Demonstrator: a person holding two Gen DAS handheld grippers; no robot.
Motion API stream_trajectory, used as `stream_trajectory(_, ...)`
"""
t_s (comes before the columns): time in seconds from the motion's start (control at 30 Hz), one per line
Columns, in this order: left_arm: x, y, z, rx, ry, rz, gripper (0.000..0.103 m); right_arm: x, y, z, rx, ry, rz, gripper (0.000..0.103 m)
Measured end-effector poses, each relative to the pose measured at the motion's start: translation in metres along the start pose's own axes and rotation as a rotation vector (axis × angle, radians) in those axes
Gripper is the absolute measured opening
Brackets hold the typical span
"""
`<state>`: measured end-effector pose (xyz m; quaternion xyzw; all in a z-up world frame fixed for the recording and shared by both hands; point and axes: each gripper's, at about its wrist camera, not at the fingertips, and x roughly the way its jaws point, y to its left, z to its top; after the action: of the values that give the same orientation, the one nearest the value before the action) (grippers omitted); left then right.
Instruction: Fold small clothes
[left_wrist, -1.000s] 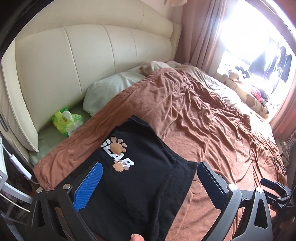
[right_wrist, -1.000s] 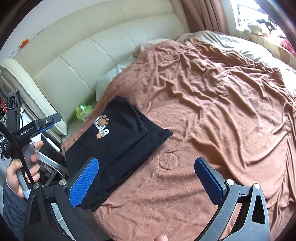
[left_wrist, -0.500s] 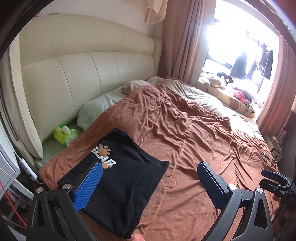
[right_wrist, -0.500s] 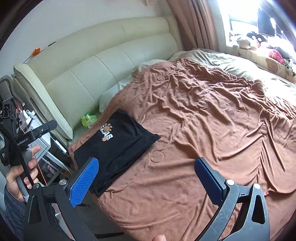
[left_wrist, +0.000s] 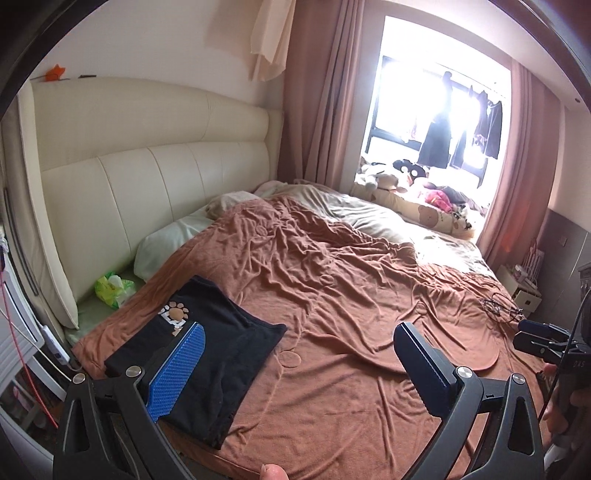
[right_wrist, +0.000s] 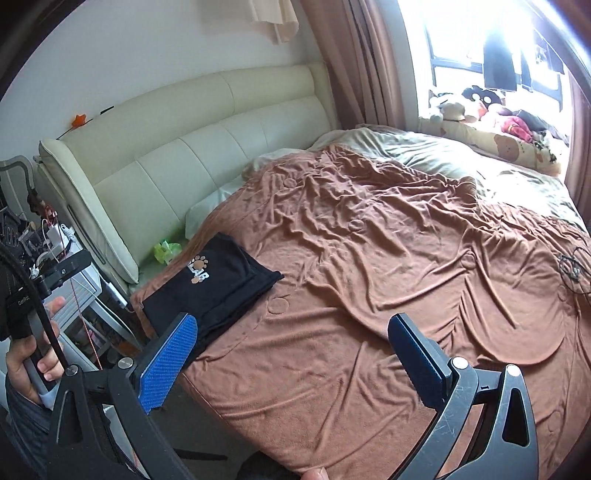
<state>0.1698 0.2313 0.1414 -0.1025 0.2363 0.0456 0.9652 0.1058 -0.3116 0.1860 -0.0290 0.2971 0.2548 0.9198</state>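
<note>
A folded black garment (left_wrist: 207, 354) with a paw-print logo lies flat on the near left corner of the bed (left_wrist: 351, 314), on a rumpled brown blanket (right_wrist: 369, 258), as I hold both tools back from the mattress. My left hand-held gripper (left_wrist: 295, 365) hangs released, jaws wide apart with nothing between them; its blue pad (left_wrist: 177, 369) overlaps the garment's near edge in the left wrist view, though I cannot tell whether it touches. My right hand-held gripper (right_wrist: 291, 362) is likewise spread and empty, above the bed's near edge.

A cream padded headboard (left_wrist: 147, 177) backs the bed, with a pale pillow (left_wrist: 166, 243) and a green tissue pack (left_wrist: 112, 290) tucked in the gap beside the garment. Pink-brown curtains (left_wrist: 317, 92) frame a blown-out window (left_wrist: 436, 92), where dark clothes hang and soft toys (right_wrist: 465, 103) line the sill; glare washes out the detail there. A tangle of cable (right_wrist: 574, 269) sits on the blanket's far right.

The right wrist view catches my left hand (right_wrist: 29, 354) around the other tool's handle, partly cut off by the frame. The logo's lettering is too small to read fully.

Compared with a second ago, both cameras have pulled well back and up: the garment now looks smaller and more of the room shows, while the garment itself has not shifted.
</note>
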Motion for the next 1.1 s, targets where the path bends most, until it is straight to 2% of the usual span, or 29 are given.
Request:
stream_trajectory(0.13,-0.013,-0.02,-0.013,0.032,-0.002,-0.002,0.103,-0.034,-0.009,-0.014,0.001,-0.028,-0.014,0.103)
stream_trajectory(0.27,-0.026,-0.043,-0.028,0.062,0.002,-0.037,0.103,-0.065,-0.017,-0.035,0.002,-0.062,-0.043,0.103)
stream_trajectory(0.37,-0.042,-0.058,-0.037,0.085,-0.031,-0.043,0.103,-0.087,-0.021,-0.055,-0.003,-0.084,-0.08,0.103)
stream_trajectory(0.47,-0.053,-0.072,-0.047,0.088,-0.034,-0.086,0.103,-0.105,-0.023,-0.075,0.003,-0.106,-0.109,0.103)
stream_trajectory(0.57,-0.06,-0.088,-0.059,0.114,-0.049,-0.093,0.103,-0.123,-0.026,-0.098,0.026,-0.124,-0.13,0.103)
stream_trajectory(0.8,-0.081,-0.127,-0.096,0.156,-0.072,-0.148,0.103,-0.155,-0.024,-0.145,0.036,-0.168,-0.193,0.103)
stream_trajectory(1.1,-0.097,-0.166,-0.148,0.203,-0.072,-0.177,0.103,-0.187,-0.023,-0.2,0.055,-0.212,-0.23,0.103)
